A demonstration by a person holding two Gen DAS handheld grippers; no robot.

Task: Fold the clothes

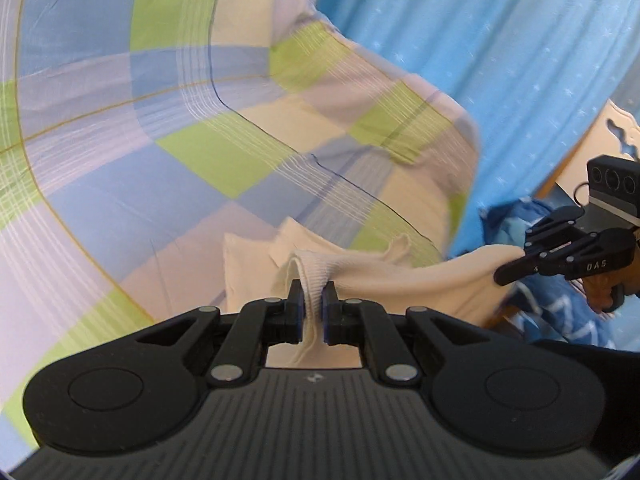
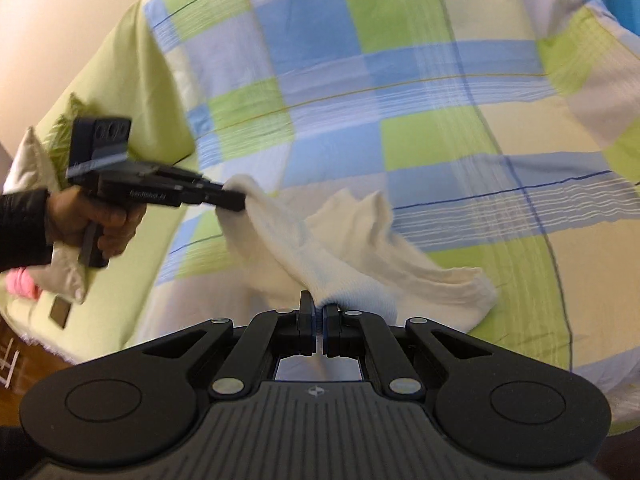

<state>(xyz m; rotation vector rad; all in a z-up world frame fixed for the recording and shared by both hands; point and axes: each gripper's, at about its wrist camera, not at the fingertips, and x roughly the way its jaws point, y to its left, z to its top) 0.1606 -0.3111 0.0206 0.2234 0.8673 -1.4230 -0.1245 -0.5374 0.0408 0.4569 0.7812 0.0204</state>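
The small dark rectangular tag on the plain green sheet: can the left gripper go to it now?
Probably not yet. The left gripper is shut on the cream knitted garment, which the right gripper also grips. The small dark rectangular tag itself lies uncovered.

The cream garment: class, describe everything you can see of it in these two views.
The cream garment looks like a soft knit with a ribbed band. It is held between the left gripper and the right gripper, both jaws shut on its edge. Its loose end trails crumpled on the checked bedspread.
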